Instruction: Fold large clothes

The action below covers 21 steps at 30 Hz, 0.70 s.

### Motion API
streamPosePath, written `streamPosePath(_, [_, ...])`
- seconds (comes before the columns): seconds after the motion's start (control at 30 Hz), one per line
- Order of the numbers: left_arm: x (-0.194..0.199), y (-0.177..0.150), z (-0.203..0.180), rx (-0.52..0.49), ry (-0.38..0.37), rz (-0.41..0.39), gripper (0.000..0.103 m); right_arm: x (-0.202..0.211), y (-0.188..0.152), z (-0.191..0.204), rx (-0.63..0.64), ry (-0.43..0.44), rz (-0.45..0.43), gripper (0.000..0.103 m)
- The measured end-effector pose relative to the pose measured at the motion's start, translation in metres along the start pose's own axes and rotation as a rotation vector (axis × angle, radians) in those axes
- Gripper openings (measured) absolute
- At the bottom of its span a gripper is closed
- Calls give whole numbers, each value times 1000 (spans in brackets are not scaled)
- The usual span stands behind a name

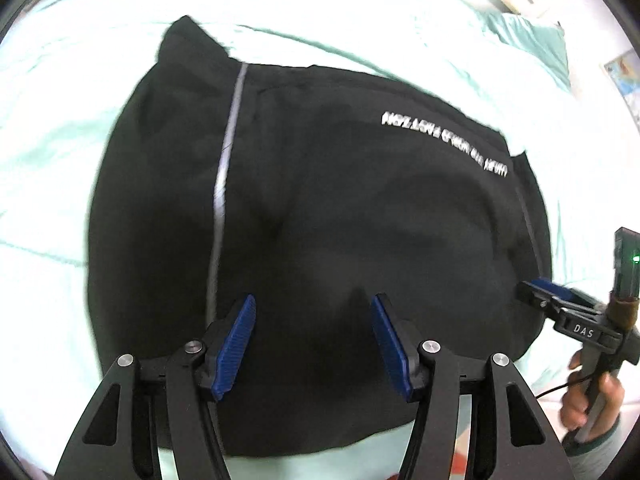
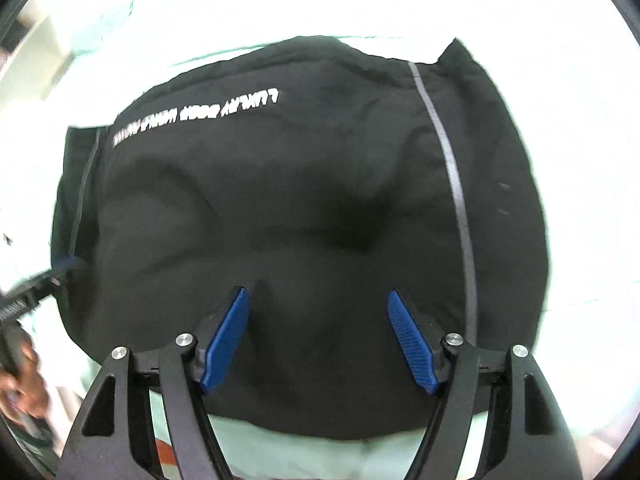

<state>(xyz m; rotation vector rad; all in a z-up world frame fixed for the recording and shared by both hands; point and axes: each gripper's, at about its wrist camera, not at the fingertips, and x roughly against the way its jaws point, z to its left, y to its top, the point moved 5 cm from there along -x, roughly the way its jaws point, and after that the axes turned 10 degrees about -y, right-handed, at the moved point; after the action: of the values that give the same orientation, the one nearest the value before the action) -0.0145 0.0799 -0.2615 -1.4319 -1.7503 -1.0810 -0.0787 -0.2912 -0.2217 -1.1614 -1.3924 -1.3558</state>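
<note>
A black garment (image 1: 340, 200) lies folded into a broad block on a mint-green bedsheet (image 1: 60, 140). It carries white lettering (image 1: 444, 140) and a grey stripe (image 1: 224, 168). My left gripper (image 1: 314, 300) hovers open over its near edge, with nothing between the blue pads. The right gripper (image 1: 538, 290) shows at the garment's right edge, held by a hand (image 1: 592, 400). In the right wrist view the same garment (image 2: 280, 200) fills the middle. My right gripper (image 2: 318, 291) stands open above it, pads clear of the cloth. The left gripper (image 2: 66, 262) appears blurred at the garment's left edge.
The bedsheet (image 2: 580, 160) spreads out on all sides of the garment. A teal pillow (image 1: 532, 40) lies at the far right, with a wall and a small map picture (image 1: 624, 72) beyond it. A hand (image 2: 24, 380) shows at the lower left.
</note>
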Motion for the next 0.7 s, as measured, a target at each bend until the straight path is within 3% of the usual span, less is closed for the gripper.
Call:
streamPosePath(0.1, [-23,-2,22,39,5,32,62,-17,-19,-2,55,-84,37,76])
streamPosePath(0.23, [-42,6,29,28,40,52,63,-36,-21,-1,36,-99,52,77])
streamPosePath(0.5, [-25,20,10,-22,97,33,63,-24,-5,25,-14,-83,102,77])
streamPosePath(0.57, [-25,35,-11,-39,105,-3,63,-7,5,24,-40,-52,96,77])
streamPosePath(0.7, [22,65,-51,-103,123,-122,63,30,21,25,-44,-45,30,77])
